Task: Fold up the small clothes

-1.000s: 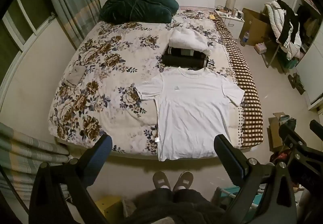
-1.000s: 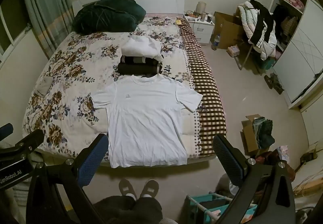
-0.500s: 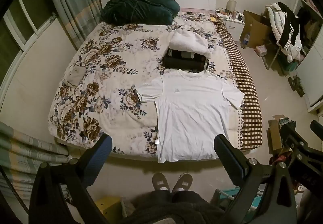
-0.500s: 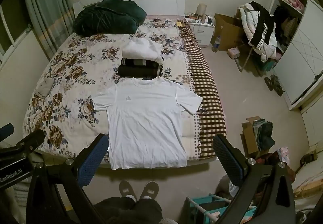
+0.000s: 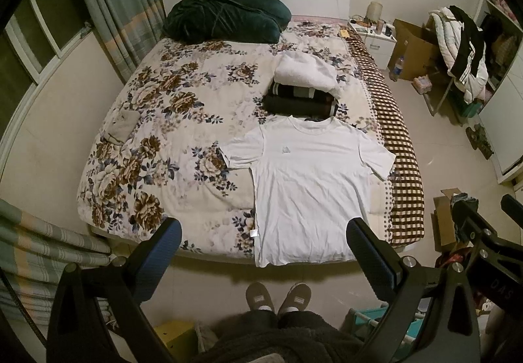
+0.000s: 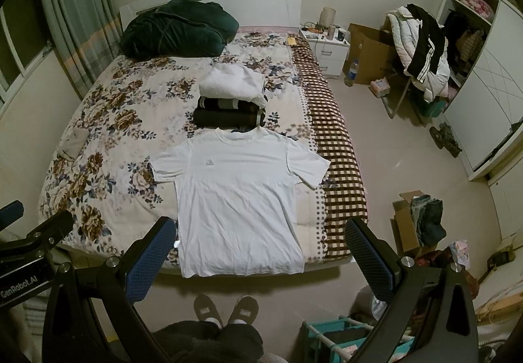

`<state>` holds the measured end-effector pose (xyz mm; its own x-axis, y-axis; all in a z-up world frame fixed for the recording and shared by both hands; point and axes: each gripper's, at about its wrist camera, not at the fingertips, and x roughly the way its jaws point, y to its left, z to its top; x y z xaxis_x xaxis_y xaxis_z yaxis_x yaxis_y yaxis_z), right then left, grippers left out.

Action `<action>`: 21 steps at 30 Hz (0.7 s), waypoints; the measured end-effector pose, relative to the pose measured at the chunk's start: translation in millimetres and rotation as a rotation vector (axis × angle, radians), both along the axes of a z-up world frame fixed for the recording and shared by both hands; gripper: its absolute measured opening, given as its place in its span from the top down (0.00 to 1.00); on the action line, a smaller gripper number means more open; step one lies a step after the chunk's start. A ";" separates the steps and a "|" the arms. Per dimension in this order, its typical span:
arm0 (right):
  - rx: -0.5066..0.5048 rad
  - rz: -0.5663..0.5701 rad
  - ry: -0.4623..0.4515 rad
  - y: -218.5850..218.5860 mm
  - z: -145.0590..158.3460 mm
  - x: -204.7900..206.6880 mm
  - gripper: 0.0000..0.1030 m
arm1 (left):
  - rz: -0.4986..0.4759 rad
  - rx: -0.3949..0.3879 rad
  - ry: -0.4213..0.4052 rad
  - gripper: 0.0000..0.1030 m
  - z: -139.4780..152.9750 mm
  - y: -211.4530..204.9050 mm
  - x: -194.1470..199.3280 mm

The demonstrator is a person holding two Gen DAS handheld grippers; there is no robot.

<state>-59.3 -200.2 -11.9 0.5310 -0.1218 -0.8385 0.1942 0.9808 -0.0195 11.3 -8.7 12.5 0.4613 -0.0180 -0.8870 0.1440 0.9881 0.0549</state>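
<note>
A white T-shirt (image 5: 310, 186) lies flat, front up, at the near edge of the floral bed (image 5: 170, 134), hem towards me; it also shows in the right wrist view (image 6: 238, 196). Behind its collar is a stack of folded clothes (image 5: 304, 88), dark below and white on top, also in the right wrist view (image 6: 230, 98). My left gripper (image 5: 263, 237) is open and empty, held high above the bed's near edge. My right gripper (image 6: 260, 237) is open and empty, likewise raised over the shirt's hem.
A dark green blanket (image 5: 225, 16) lies at the headboard. A small beige cloth (image 5: 122, 127) lies at the bed's left side. To the right are a nightstand (image 6: 328, 44), cardboard boxes (image 6: 416, 222) and a chair piled with clothes (image 6: 421, 49). My slippered feet (image 6: 225, 307) stand by the bed.
Both grippers have pulled slightly back and tilted, so the bed sits a little lower in both views. The shirt and stack have not moved. Both stay open.
</note>
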 end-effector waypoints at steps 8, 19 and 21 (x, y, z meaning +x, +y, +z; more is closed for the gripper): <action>0.001 0.001 -0.003 -0.4 11.1 8.2 0.00 | 0.001 -0.002 -0.001 0.00 2.2 -0.2 2.5; 0.000 0.003 -0.016 22.4 25.1 16.9 0.00 | 0.006 -0.010 -0.010 0.00 17.3 -0.4 16.5; -0.001 0.003 -0.016 22.6 25.1 16.8 0.00 | 0.006 -0.008 -0.012 0.00 17.8 -0.2 15.9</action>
<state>-42.4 -177.6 13.3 0.5447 -0.1213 -0.8298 0.1918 0.9813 -0.0176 27.2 -8.9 30.4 0.4721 -0.0223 -0.8812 0.1370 0.9894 0.0484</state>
